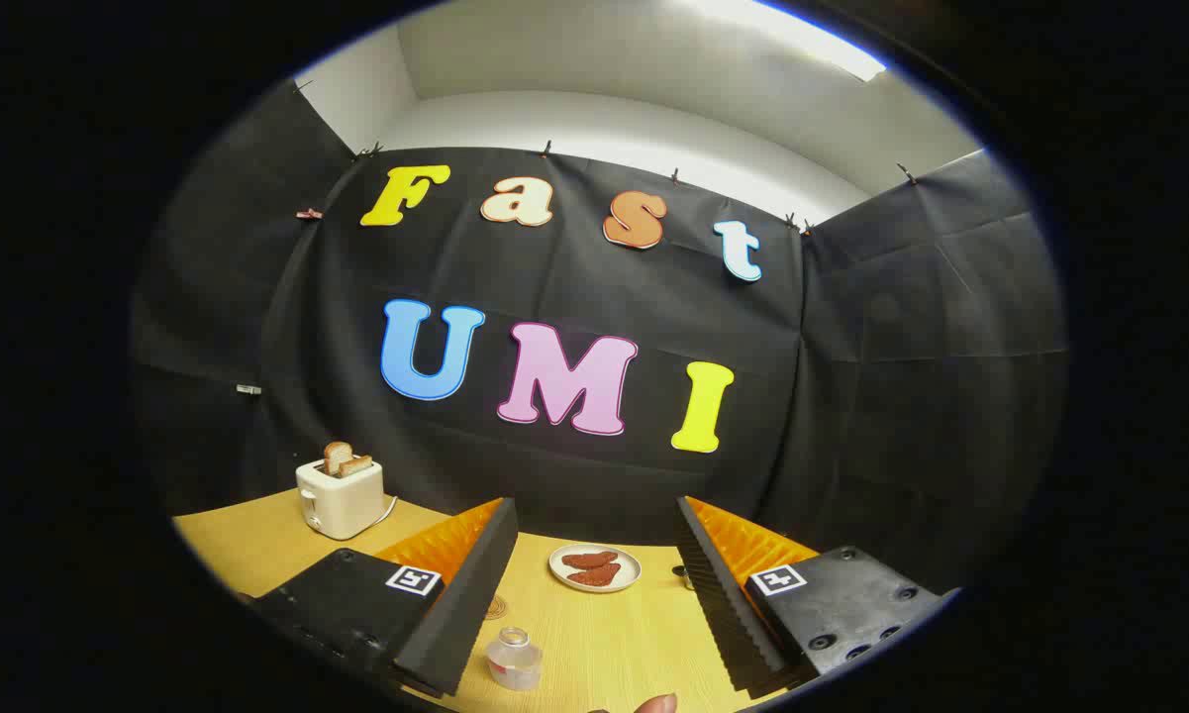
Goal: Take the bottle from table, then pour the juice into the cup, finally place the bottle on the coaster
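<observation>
Bottle (513, 659) small, clear, squat, neck open with no cap seen, a reddish band low on its body; label too small to read. Standing upright on the wooden table (614, 634), between the fingers but nearer the left one, at about 7 o'clock from the plate (595, 568). Gripper (594, 540) spread wide, nothing between the fingers except open tabletop; neither finger touching the bottle. Square black-and-white marker tags on each finger block, patterned, no readable words. Coaster (496, 607) a small round ringed disc lying flat just beside the left finger's inner edge, at 12 o'clock from the bottle and partly hidden by that finger. Plate white, with two brown pieces of food on it, sitting ahead of the fingertips at about 1 o'clock from the bottle. Small dark object (682, 575) at 3 o'clock from the plate, mostly hidden behind the right finger; cannot tell what. Toaster (340, 497) cream-coloured, two slices of bread standing up in its slots, well off at 10 o'clock from the bottle, near the cloth wall. Fingertip of a hand (656, 704) showing just below the gap between the fingers, at 4 o'clock from the bottle. Gripper held above the table, looking along it toward the wall.
</observation>
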Available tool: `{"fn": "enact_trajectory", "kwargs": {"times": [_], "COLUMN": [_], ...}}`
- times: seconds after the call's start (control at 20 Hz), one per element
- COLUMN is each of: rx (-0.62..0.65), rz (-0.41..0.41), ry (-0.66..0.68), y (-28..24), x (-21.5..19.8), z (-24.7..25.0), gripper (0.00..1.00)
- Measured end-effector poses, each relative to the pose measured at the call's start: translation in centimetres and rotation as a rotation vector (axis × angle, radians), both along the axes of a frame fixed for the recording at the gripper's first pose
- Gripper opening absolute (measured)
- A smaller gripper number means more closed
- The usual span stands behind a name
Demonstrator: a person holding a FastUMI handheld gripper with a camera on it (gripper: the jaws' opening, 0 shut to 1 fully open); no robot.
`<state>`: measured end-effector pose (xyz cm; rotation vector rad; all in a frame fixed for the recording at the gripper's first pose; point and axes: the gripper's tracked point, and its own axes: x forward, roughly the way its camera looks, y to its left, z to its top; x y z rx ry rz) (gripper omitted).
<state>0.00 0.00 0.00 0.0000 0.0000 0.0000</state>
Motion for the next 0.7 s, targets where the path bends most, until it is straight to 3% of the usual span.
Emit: {"fn": "enact_trajectory", "kwargs": {"times": [0.7], "rx": [0.008], "rz": [0.020], "ry": [-0.017], "y": [1.2], "x": [-0.9], "z": [0.0], "gripper": [0.97]}}
